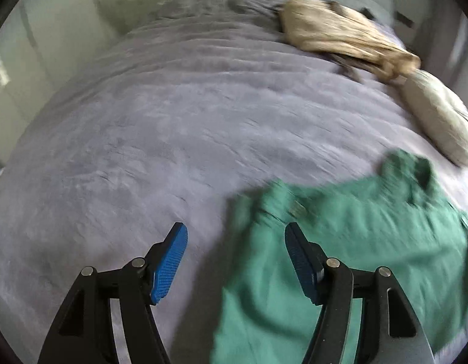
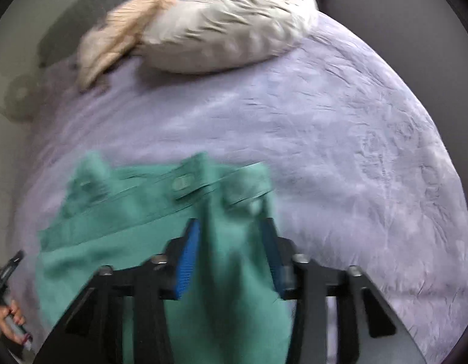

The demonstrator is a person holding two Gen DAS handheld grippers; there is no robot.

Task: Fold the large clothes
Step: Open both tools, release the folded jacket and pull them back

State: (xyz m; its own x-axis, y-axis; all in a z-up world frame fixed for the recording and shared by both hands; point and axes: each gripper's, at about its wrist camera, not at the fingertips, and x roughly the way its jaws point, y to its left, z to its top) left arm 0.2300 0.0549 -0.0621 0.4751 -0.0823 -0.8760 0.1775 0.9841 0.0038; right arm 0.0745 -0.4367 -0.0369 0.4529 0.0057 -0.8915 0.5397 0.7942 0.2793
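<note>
From the left wrist, a blurred green garment is lying crumpled on the lilac bed, right of the left tool, whose jaws are standing released.

From the right wrist, green fabric is bunching between the right tool; whether its pads are pressing is unclear through blur.

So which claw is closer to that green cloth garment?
Right. The right claw has the green cloth garment between its fingers; the left claw hovers open at its edge.
</note>
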